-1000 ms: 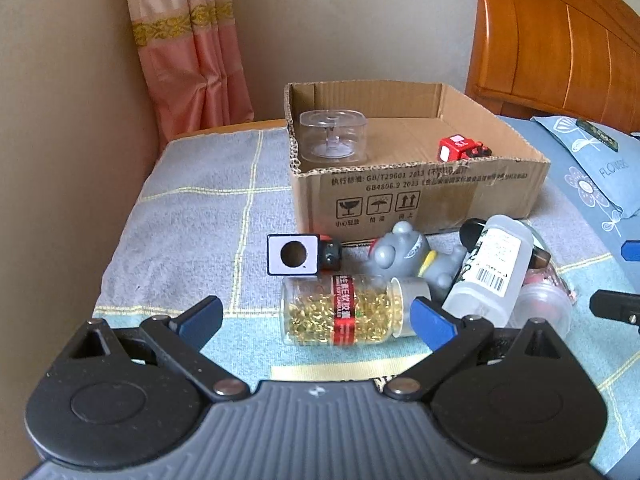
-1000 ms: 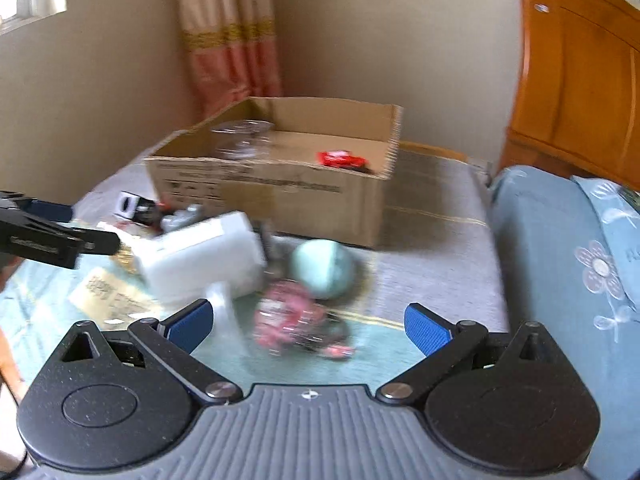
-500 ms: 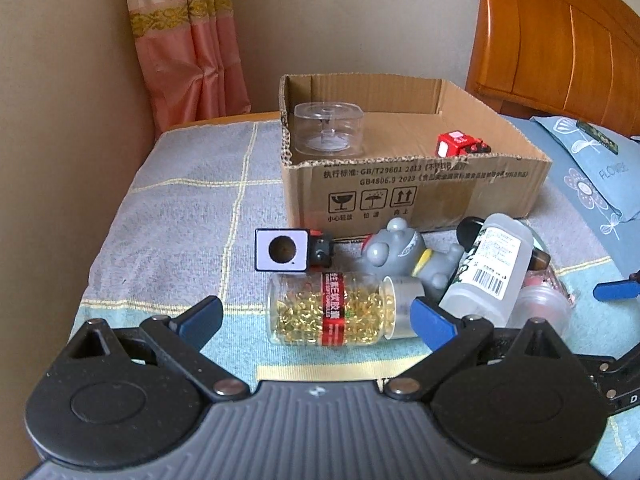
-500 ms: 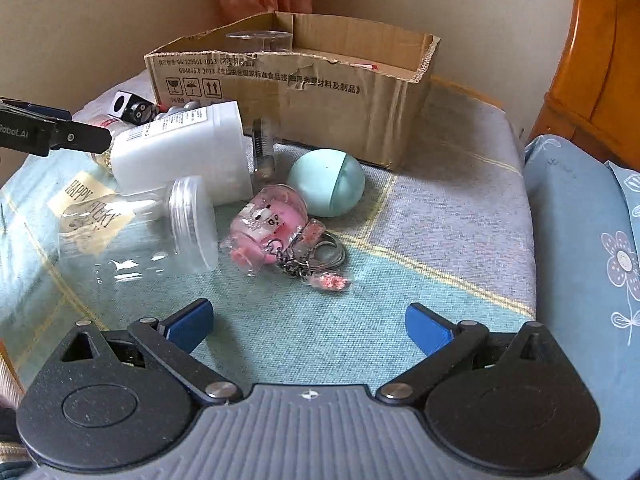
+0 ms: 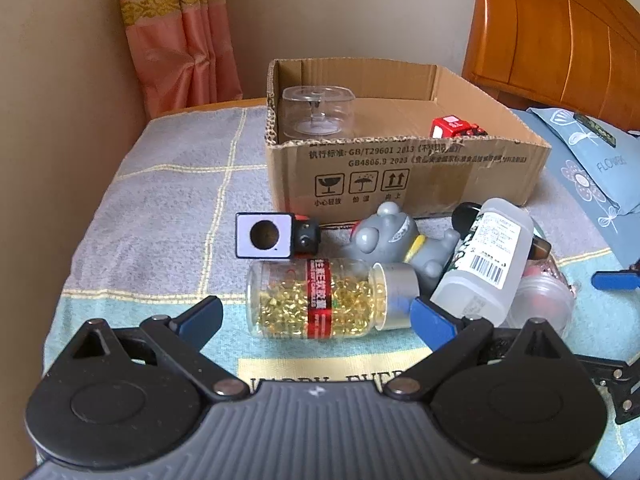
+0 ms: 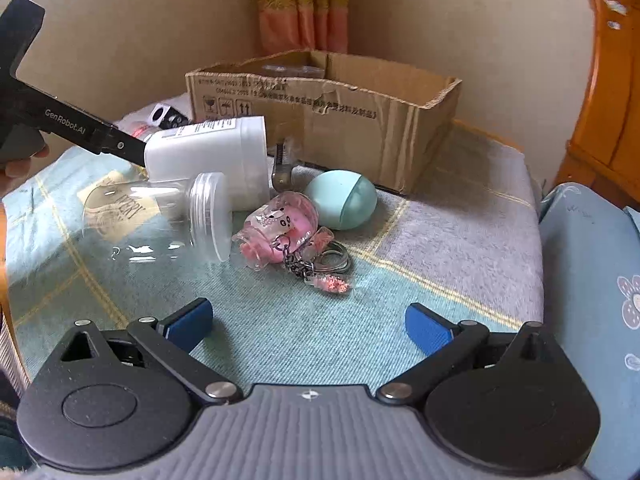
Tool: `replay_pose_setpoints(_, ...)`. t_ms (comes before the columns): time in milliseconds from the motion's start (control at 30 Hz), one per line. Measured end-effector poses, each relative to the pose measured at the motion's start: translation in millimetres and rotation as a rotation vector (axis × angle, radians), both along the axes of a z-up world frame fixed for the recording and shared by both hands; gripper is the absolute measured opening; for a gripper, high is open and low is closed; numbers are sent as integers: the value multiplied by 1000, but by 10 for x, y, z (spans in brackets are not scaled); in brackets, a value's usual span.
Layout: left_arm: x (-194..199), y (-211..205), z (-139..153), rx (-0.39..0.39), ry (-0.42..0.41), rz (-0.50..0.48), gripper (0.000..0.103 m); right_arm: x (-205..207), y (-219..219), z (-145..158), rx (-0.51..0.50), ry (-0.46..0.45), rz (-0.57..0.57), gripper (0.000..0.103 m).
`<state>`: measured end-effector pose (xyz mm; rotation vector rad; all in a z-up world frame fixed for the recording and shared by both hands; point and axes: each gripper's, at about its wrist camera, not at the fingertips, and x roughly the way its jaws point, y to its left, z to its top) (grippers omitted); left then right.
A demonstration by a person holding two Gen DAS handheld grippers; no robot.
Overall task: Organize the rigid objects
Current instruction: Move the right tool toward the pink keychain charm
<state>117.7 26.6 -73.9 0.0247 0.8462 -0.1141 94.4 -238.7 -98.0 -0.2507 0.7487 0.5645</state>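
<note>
Blue-padded and spread wide, the left gripper point(image 5: 316, 316) holds nothing; it sits low in the left wrist frame, just short of a clear glass bottle of yellow capsules with a red label point(image 5: 320, 298) lying on its side. The right gripper point(image 6: 308, 320) is likewise spread and empty, at the bottom of the right wrist frame, facing a pink transparent keychain charm point(image 6: 280, 228).

Progress, as a judgement: early. The brown corrugated cardboard box point(image 5: 400, 176), upper centre, contains only two items that can be seen: a clear plastic round container point(image 5: 318, 114) at its left corner and a small red toy vehicle point(image 5: 456, 127) toward the right.

Remaining on the checked cloth of the worktop point(image 5: 168, 184), in front of the box:
- a grey bear figurine point(image 5: 384, 234);
- a white plastic bottle with barcode label point(image 5: 486, 264);
- a white cube with a round hole point(image 5: 264, 235);
- a clear empty jar with a plastic lid point(image 6: 160, 216);
- a pale teal egg-shaped object point(image 6: 344, 199).
</note>
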Motion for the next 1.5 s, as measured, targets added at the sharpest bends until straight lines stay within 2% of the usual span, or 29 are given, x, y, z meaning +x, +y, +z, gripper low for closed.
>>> replay_pose_setpoints(267, 39, 1, -30, -36, 16, -4, 100, 271, 97, 71, -64, 71, 156, 103)
replay_pose_setpoints(600, 69, 34, -52, -68, 32, 6, 102, 325, 487, 190, -256, -71, 485, 103)
replay_pose_setpoints(767, 74, 52, -59, -85, 39, 14, 102, 427, 600, 227, -288, -49, 600, 103)
replay_pose_setpoints(867, 69, 53, -55, -82, 35, 17, 102, 444, 641, 238, -283, 14, 655, 103)
replay_pose_setpoints(1133, 71, 69, -52, -88, 33, 18, 102, 175, 493, 219, -245, 156, 650, 103)
replay_pose_setpoints(1333, 55, 101, -48, -98, 35, 20, 102, -151, 466, 197, -185, 160, 586, 103)
replay_pose_setpoints(1500, 47, 109, -42, -93, 32, 29, 102, -130, 523, 199, -182, 184, 593, 103)
